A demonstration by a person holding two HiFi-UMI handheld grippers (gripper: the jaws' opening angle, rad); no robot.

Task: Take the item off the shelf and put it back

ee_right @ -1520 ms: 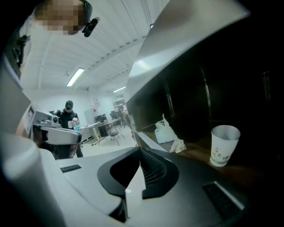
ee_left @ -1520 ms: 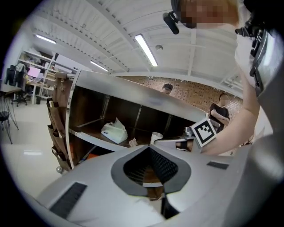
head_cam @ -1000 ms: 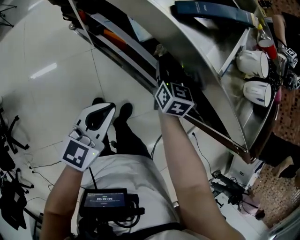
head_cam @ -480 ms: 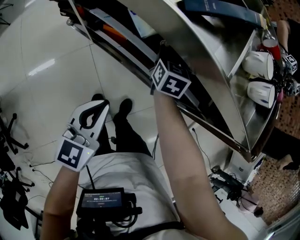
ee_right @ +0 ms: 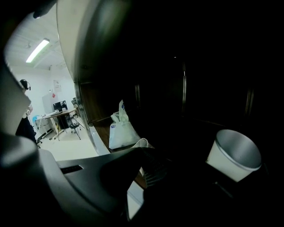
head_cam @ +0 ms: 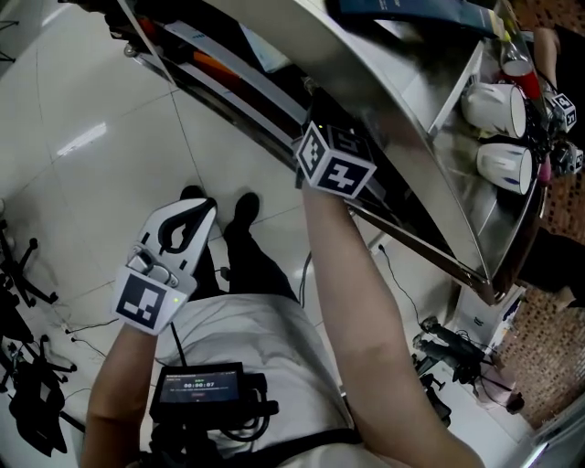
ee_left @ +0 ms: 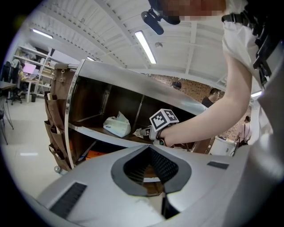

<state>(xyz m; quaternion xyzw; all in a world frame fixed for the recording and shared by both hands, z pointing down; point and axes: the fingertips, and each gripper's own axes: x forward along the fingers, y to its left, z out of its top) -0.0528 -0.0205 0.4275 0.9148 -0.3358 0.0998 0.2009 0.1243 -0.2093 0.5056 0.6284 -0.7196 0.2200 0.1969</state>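
My right gripper [ee_right: 147, 154] reaches into a dark shelf bay of the metal shelf unit [head_cam: 411, 101]. Its jaws have just been closing and now stand shut on a small white crumpled item [ee_right: 141, 142] at their tips. In the head view only its marker cube [head_cam: 335, 163] shows at the shelf's edge. The left gripper view shows the crumpled item [ee_left: 140, 131] just in front of that hand. My left gripper [head_cam: 196, 208] hangs low at the left, away from the shelf, its jaws shut on nothing [ee_left: 150, 148].
A white tissue bag [ee_right: 120, 133] sits on the same shelf board, to the left. A white cup [ee_right: 233, 155] lies on its side to the right. Two white cups [head_cam: 498, 110] and a dark blue book [head_cam: 402, 11] are on top. A brown pocket organizer [ee_left: 55, 128] hangs at the shelf's end.
The right hand's marker cube has moved up and in under the shelf's edge. The left gripper has stayed where it was.
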